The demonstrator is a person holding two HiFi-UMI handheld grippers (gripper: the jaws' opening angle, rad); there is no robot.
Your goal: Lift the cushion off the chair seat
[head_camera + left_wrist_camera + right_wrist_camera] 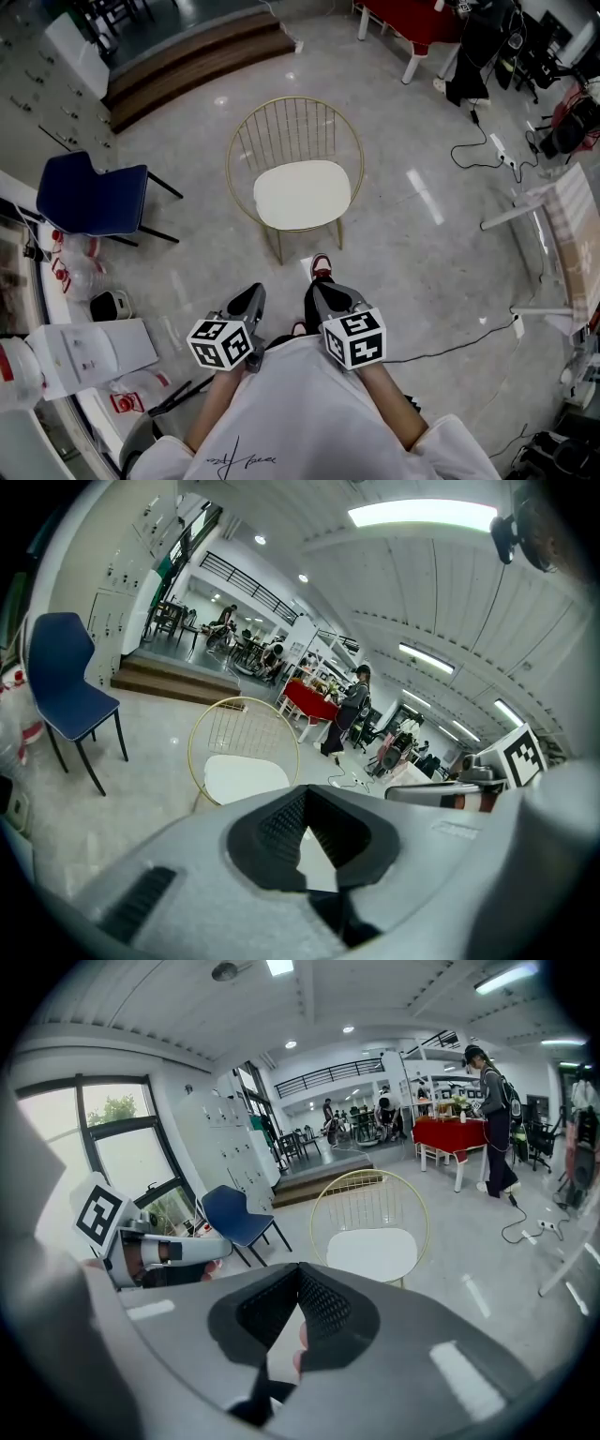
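Since left claw (247, 300) and right claw (324, 296) are shut, empty, short of the cushion (302, 194), spread both before gripping its edges.

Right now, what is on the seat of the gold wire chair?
Only a white cushion lies on the gold wire chair, with nothing on top of it. It covers the seat, so the seat surface beneath is hidden.

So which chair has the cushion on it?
The round gold wire chair straight ahead: the white cushion lies on its seat. The blue chair at the left has none.
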